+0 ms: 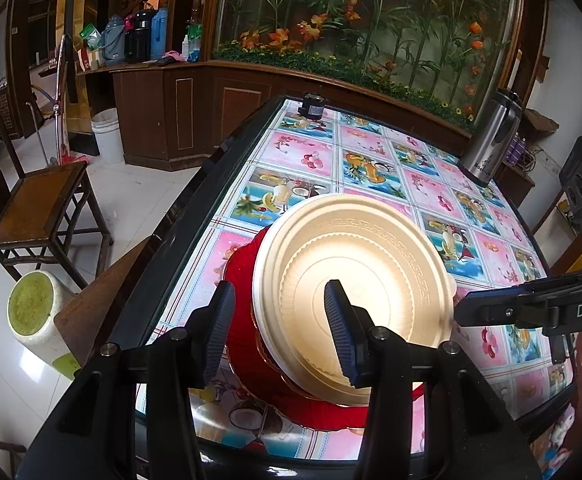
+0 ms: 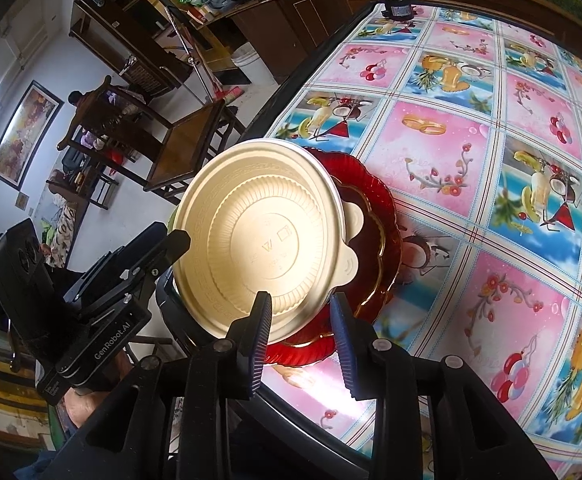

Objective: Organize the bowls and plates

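While the gold bowl (image 1: 355, 280) sits upside down on the red plate (image 1: 243, 280) near the table (image 2: 471, 160) edge, your left gripper (image 1: 281, 330) straddles its rim, jaws wide; your right gripper (image 2: 299, 340) gapes too, empty.

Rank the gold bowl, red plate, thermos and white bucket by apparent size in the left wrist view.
1. Gold bowl
2. Red plate, partly covered
3. Thermos
4. White bucket
Thermos and bucket look alike; both are farther away, so their order is unsure.
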